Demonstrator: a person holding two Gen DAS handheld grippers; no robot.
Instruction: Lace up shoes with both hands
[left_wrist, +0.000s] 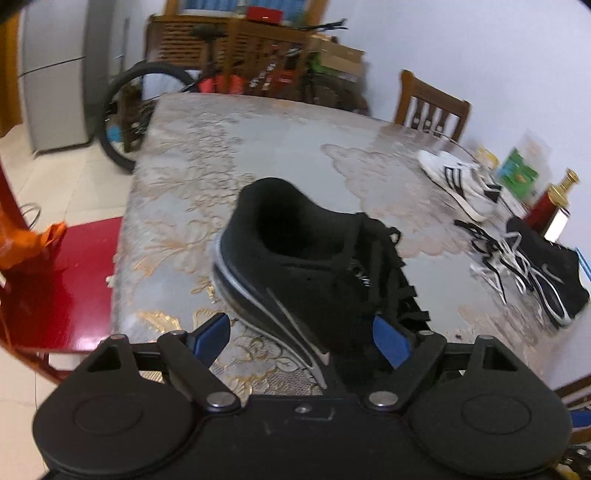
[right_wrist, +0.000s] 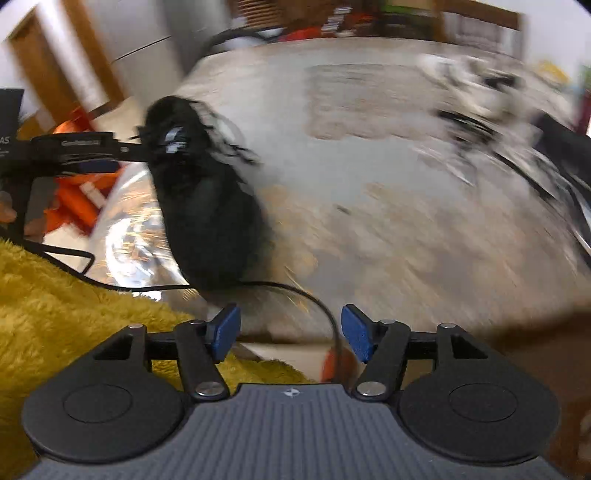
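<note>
- Your left gripper (left_wrist: 300, 338) stands wide, with the black shoe (left_wrist: 314, 266) between its blue pads (left_wrist: 391, 341). The right pad lies against or just beside the laced side of the shoe; the left pad stands clear of the sole, with tablecloth showing in the gap. Whether the shoe is truly pinched you cannot tell from here.
- The shoe sits tilted directly ahead of that gripper, heel opening facing away and up, its toe end cut off behind the gripper body.
- Its black laces (left_wrist: 410, 295) trail loose on the right side of the shoe; which eyelets they pass through is too dark to make out.
- Far right of the left gripper lie a white striped shoe (left_wrist: 458, 181), a second black shoe (left_wrist: 546, 273) and a tangle of loose laces (left_wrist: 495, 258), all soft with blur.
- Your right gripper (right_wrist: 290, 332) is spread open with nothing between its pads; only a thin black cable (right_wrist: 303, 295) passes in front of the gap.
- The right wrist view is heavily smeared, so the table (right_wrist: 369, 184) pattern and the things at its far edge are unreadable.
- Ahead and left of the right gripper, the black shoe (right_wrist: 207, 206) shows as a dark blurred mass, with the other gripper's black frame (right_wrist: 74, 147) reaching in from the left to it.
- Yellow fleece fabric (right_wrist: 74, 314) fills the lower left beside the right gripper.
</note>
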